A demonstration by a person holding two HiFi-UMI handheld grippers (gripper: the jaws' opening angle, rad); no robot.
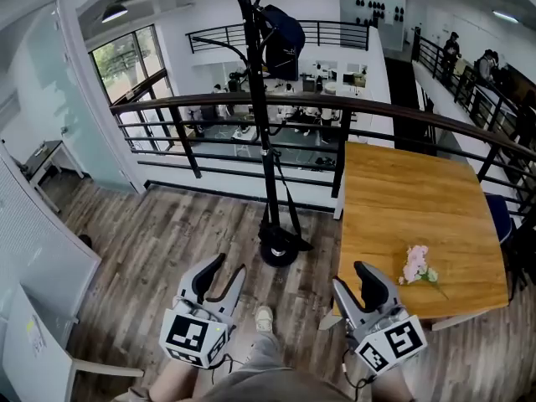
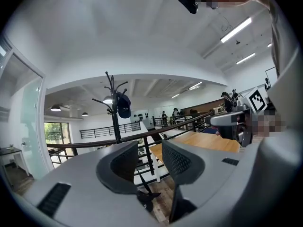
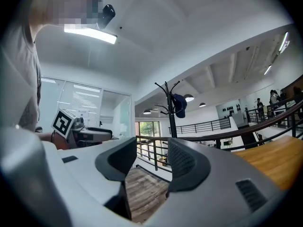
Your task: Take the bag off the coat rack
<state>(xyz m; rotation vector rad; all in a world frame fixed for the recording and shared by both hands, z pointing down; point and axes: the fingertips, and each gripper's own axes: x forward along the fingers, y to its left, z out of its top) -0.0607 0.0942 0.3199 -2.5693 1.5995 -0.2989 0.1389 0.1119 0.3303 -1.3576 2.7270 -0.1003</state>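
A black coat rack stands on the wood floor by the railing, ahead of me. A dark navy bag hangs from an upper hook, and its strap trails down the pole toward the round base. My left gripper and right gripper are held low near my legs, well short of the rack. Both are open with nothing between their jaws. From the left gripper, the rack and bag show far off. The right gripper view also shows the bag at a distance.
A wooden table with a pink flower sprig stands to the right of the rack. A dark curved railing runs behind both, over a lower floor. A white cabinet lines the left. People stand far back right.
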